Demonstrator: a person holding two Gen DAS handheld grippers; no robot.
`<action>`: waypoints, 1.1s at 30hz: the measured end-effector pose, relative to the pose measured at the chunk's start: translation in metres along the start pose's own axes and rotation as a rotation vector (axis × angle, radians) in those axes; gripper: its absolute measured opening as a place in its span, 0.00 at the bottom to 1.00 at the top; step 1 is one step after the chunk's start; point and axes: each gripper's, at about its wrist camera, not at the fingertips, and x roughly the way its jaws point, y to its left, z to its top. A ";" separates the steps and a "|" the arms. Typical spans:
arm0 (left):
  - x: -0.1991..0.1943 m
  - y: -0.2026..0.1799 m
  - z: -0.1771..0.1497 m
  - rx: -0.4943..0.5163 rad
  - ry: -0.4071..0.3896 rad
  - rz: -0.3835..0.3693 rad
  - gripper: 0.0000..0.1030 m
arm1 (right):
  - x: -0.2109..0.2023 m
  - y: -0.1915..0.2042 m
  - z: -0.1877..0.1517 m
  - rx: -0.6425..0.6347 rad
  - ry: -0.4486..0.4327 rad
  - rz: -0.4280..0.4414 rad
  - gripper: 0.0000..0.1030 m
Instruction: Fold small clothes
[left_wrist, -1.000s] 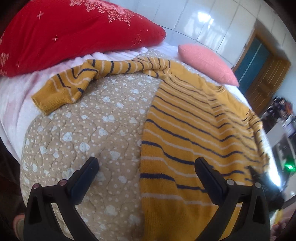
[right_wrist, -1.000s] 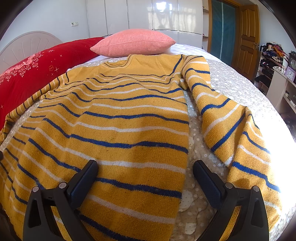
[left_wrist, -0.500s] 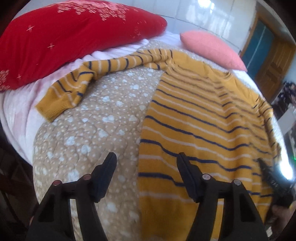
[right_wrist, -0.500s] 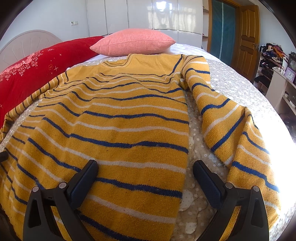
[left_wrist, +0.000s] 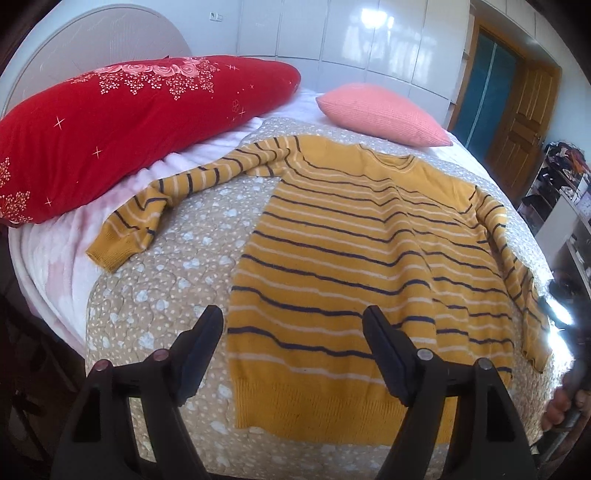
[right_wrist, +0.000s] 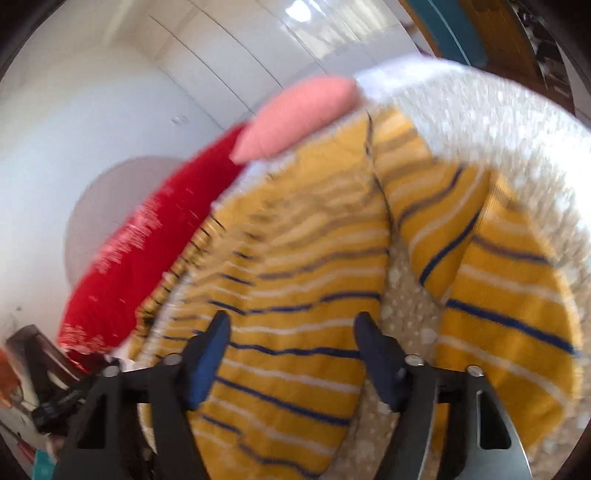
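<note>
The yellow striped sweater (left_wrist: 362, 266) lies flat on the bed cover (left_wrist: 177, 266), in front of both tongs. The left tongs (left_wrist: 293, 332) have just opened wider and hold nothing. The right tongs (right_wrist: 291, 336), just narrowed, are open and empty above the sweater (right_wrist: 295, 295).

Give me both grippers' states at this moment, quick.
Left gripper: open, holding nothing, above the sweater hem; jaws just widened.
Right gripper: open, empty, over the sweater; jaws just narrowed.

Bright daylight, glare on glossy wardrobe doors (left_wrist: 373, 37); fisheye-bent dark edges; right wrist view motion-blurred
</note>
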 end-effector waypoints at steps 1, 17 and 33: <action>0.001 0.000 -0.001 0.000 0.003 0.006 0.75 | -0.014 0.000 0.002 -0.021 -0.021 -0.028 0.70; 0.006 -0.008 -0.011 0.021 0.038 0.003 0.75 | 0.003 -0.028 -0.032 -0.263 0.151 -0.423 0.18; 0.017 0.026 -0.007 -0.060 0.063 0.049 0.75 | -0.058 -0.068 0.030 -0.129 0.151 -0.295 0.49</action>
